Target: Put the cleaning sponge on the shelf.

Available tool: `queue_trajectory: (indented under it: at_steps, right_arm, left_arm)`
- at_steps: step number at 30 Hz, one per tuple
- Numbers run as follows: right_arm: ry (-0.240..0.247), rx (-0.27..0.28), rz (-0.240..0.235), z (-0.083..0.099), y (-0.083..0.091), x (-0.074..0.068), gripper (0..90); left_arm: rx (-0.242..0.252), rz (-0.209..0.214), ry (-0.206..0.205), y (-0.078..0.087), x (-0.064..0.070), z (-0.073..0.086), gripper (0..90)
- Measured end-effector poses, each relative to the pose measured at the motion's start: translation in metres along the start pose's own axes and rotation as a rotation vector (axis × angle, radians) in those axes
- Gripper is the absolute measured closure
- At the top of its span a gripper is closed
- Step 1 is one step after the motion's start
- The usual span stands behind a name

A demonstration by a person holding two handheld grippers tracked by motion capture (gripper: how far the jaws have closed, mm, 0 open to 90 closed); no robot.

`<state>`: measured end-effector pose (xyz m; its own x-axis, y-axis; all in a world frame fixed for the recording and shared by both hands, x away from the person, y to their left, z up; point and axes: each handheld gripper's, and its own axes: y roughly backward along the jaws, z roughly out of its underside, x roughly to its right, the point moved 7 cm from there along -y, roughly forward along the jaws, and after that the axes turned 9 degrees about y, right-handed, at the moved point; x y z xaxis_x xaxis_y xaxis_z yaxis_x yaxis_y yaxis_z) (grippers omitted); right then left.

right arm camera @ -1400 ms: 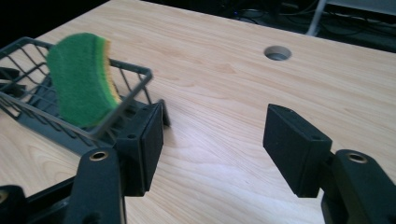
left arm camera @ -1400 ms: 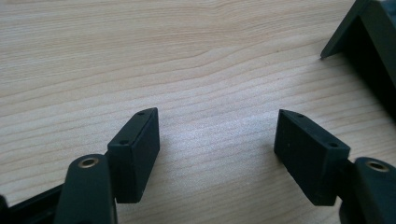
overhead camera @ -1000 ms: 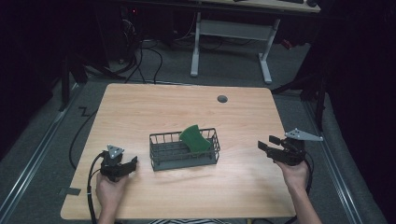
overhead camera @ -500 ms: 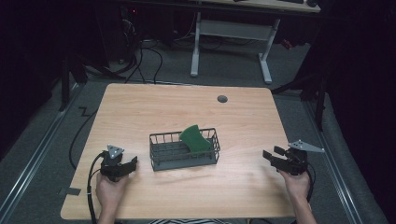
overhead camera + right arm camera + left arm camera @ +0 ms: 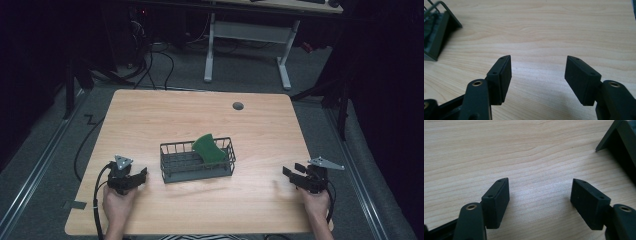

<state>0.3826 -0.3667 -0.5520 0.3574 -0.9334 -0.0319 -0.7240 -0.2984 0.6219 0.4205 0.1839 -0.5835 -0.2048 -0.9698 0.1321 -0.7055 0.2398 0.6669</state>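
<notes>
Nearest the person, both hands rest low at the front edge of the tabletop [image 5: 150, 115], well apart from each other. The left tool [image 5: 141, 176] sits at the front left with its jaws spread wide and nothing between them; in the left gripper view [image 5: 539, 195] only bare wood grain lies in the gap, with a dark corner of the basket at the upper right. The right tool [image 5: 291, 176] lies at the front right, jaws likewise spread and empty, and in the right gripper view [image 5: 537, 72] the basket's end shows at the upper left. Between the two, toward the middle, stands the dark wire basket [image 5: 172, 170], and the green sponge [image 5: 210, 148] leans tilted inside its right part, its upper corner rising above the rim. Judging by this, the placing looks finished: the sponge is in the basket, both tools are free and parked clear of it, and little seems left to do. Nothing blocks either tool's path to the basket. Farther back is a round cable hole [image 5: 238, 106], and beyond the table a white desk frame [image 5: 245, 35] and loose cables [image 5: 165, 60] on the floor.
</notes>
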Motion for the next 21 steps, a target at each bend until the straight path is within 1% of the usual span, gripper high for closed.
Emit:
queue_trajectory:
  at_steps: [8, 13, 15, 21]
  right_arm:
    - [-0.003, -0.026, 0.027, 0.012, -0.008, 0.003, 38.5]
    - [0.016, -0.037, 0.041, 0.016, -0.012, 0.004, 38.4]
    - [0.013, -0.04, 0.043, 0.017, -0.013, 0.003, 38.3]
    - [0.029, -0.049, 0.054, 0.018, -0.015, 0.002, 38.0]
  left_arm:
    - [0.0, 0.0, 0.0, 0.0, 0.0, 0.0, 31.9]
    - [0.0, 0.0, 0.0, 0.0, 0.0, 0.0, 31.9]
    - [0.0, 0.0, 0.0, 0.0, 0.0, 0.0, 31.9]
    - [0.0, 0.0, 0.0, 0.0, 0.0, 0.0, 31.9]
